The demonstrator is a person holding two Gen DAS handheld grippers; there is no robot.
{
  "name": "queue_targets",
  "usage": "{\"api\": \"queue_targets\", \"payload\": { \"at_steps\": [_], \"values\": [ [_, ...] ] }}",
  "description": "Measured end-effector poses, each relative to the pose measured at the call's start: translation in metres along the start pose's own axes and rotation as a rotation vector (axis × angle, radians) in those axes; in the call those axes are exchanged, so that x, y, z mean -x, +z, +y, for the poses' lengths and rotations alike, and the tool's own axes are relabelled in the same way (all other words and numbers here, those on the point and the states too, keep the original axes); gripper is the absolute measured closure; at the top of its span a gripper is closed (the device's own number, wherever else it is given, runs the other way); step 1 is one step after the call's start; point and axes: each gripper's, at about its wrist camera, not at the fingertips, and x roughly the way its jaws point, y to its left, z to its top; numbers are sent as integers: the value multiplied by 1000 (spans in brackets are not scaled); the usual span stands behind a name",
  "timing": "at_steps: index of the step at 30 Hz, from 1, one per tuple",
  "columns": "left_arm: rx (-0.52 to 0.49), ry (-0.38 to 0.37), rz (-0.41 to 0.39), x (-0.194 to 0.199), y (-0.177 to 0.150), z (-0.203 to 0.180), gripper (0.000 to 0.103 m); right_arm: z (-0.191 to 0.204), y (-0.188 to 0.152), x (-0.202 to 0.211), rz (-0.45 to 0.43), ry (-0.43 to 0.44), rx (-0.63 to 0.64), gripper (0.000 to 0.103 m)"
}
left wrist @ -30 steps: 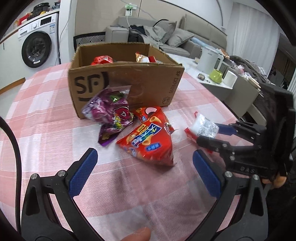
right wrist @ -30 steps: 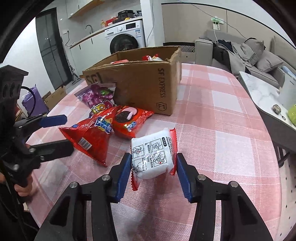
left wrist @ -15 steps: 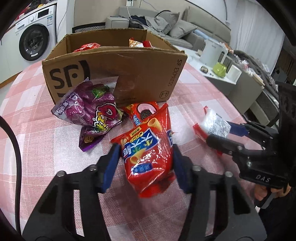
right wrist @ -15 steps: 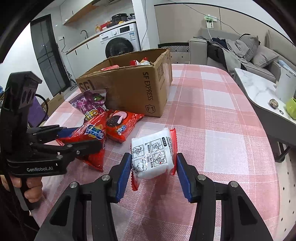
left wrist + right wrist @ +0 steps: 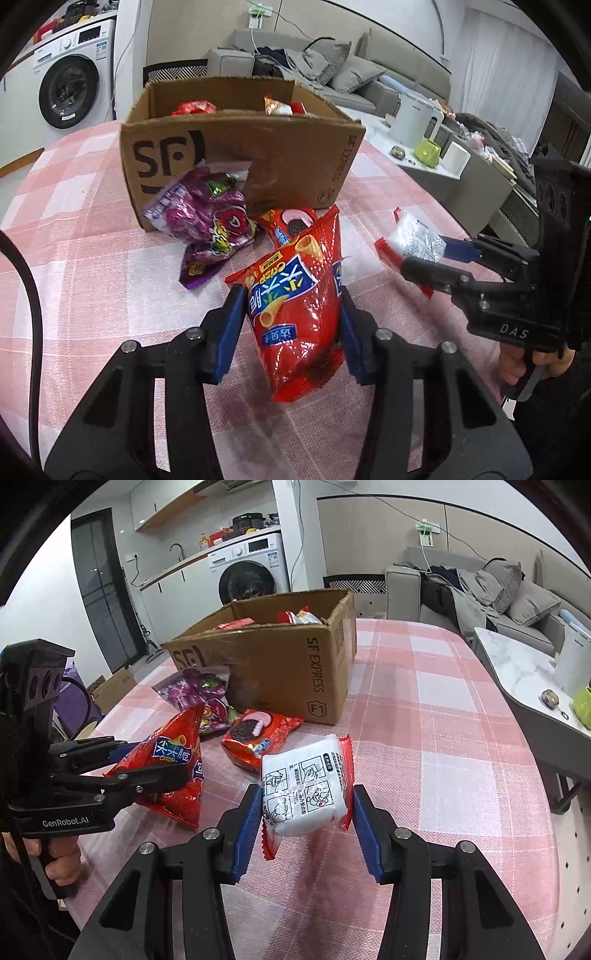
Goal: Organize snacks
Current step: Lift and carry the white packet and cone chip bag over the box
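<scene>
Nearest, the left tool [image 5: 290, 325] clamps a glossy red foil bag of cone-shaped corn snacks [image 5: 295, 314] between its two blue ribbed pads [image 5: 227, 332]; a second ago that bag lay flat on the counter between wide-open pads, and it now stands upright, its lower end seemingly clear of the cloth. The right tool [image 5: 303, 823] grips one crinkled white instant-noodle packet with red crimped ends [image 5: 304, 790], unchanged. Both hang over the counter [image 5: 443, 746], draped in pink-and-white checked woven cloth. Beyond lie two more packets: a red cookie pack [image 5: 258, 734] and a shiny purple bag [image 5: 207, 218] leaning on the one open corrugated cardboard box [image 5: 258, 158], which holds further wrappers.
</scene>
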Motion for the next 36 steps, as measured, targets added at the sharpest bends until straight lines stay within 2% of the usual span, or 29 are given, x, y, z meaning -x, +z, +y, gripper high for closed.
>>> {"api": "queue_targets", "payload": {
  "at_steps": [13,20,36],
  "values": [
    [16,47,-112,48,23,21,58,8,17,26,-107,33,10,54],
    [0,87,-159,71,42,27,58,11,36,37,-158,41,23,54],
    [-26,113,-254,98,91,27,58,23,90,43,-227,58,63,54]
  ]
}}
